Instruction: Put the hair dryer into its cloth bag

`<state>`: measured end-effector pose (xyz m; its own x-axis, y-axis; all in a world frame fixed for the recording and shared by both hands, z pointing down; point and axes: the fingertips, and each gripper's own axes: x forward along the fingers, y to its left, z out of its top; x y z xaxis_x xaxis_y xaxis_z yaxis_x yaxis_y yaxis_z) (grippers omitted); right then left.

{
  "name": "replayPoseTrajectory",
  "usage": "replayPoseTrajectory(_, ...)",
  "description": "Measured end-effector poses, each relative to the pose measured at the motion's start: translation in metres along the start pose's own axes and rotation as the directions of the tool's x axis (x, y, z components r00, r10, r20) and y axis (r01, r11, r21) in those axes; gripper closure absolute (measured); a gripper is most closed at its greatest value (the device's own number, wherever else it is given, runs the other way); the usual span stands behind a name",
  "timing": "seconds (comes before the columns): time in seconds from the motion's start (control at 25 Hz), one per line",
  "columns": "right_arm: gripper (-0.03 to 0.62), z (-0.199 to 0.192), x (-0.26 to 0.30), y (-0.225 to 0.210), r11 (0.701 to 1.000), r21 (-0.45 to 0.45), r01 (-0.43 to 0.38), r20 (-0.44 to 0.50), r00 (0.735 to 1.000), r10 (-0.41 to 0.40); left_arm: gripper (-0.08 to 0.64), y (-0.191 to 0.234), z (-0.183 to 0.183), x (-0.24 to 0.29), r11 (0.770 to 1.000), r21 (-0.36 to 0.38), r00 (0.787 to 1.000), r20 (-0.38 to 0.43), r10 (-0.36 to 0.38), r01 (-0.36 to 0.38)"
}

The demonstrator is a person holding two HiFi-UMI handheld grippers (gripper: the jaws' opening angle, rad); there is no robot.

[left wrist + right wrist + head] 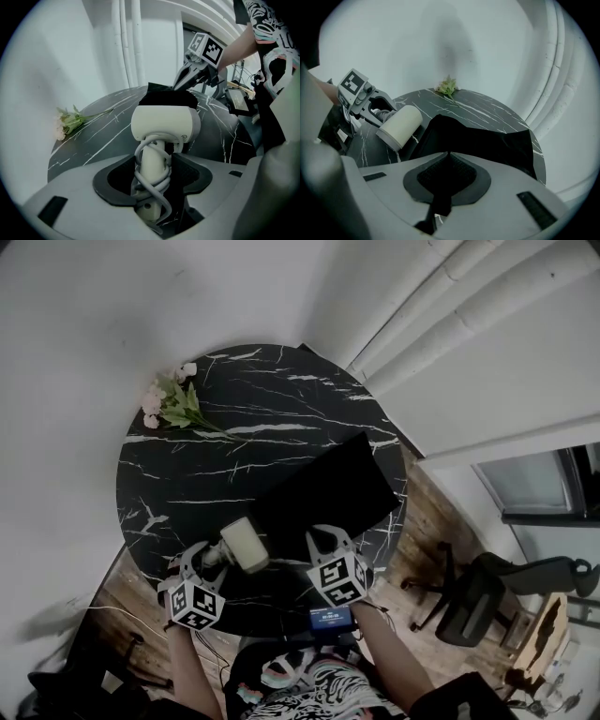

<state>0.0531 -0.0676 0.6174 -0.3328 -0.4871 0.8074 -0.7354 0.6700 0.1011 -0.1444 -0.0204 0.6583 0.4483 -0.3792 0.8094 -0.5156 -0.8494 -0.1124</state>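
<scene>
A cream hair dryer with its cord wound round the handle points its barrel toward the black cloth bag on the round table. My left gripper is shut on that wrapped handle; in the left gripper view both pads sit against the cord below the dryer's head. My right gripper is shut on the near edge of the bag, with a strip of black cloth pinched between its pads. The rest of the bag spreads flat beyond. The dryer lies just left of the bag's edge.
The black marble table carries a small bunch of flowers at its far left. A white wall with pipes runs behind. An office chair stands on the wooden floor at the right. A small lit screen is near my body.
</scene>
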Motion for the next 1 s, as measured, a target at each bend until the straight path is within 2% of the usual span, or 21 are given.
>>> replayPoseTrajectory(0.16, 0.568, 0.006, -0.008, 0.0, 1.0, 0.014, 0.002, 0.029, 1.0, -0.002, 0.313, 0.001, 0.0, -0.001, 1.0, -0.01, 1.0, 0.003, -0.018, 0.018)
replayPoseTrajectory(0.32, 0.568, 0.005, -0.01, 0.003, 1.0, 0.02, -0.009, 0.03, 1.0, 0.009, 0.302, 0.0, -0.001, 0.005, 0.997, -0.021, 0.996, -0.061, -0.069, 0.068)
replayPoseTrajectory(0.48, 0.568, 0.003, -0.012, 0.008, 0.999, 0.031, -0.014, 0.033, 0.999, 0.013, 0.276, 0.001, 0.0, 0.012, 0.996, 0.013, 0.991, -0.098, -0.09, 0.091)
replayPoseTrajectory(0.6, 0.567, 0.002, -0.013, 0.009, 0.999, 0.033, -0.016, 0.034, 0.999, 0.015, 0.296, -0.002, -0.001, 0.014, 0.988, -0.027, 0.984, -0.095, -0.152, 0.15)
replayPoseTrajectory(0.68, 0.568, 0.002, -0.013, 0.009, 0.999, 0.035, -0.016, 0.037, 0.999, 0.015, 0.308, -0.003, -0.001, 0.015, 0.983, -0.027, 0.979, -0.09, -0.182, 0.18)
replayPoseTrajectory(0.8, 0.568, 0.005, -0.014, 0.008, 0.998, 0.054, -0.016, 0.056, 0.998, 0.013, 0.318, -0.004, 0.001, 0.013, 0.98, -0.037, 0.978, -0.065, -0.198, 0.196)
replayPoseTrajectory(1.0, 0.568, 0.008, -0.021, 0.004, 0.998, 0.057, -0.007, 0.062, 0.998, 0.004, 0.327, -0.014, 0.006, 0.011, 0.973, -0.111, 0.979, -0.014, -0.204, 0.201)
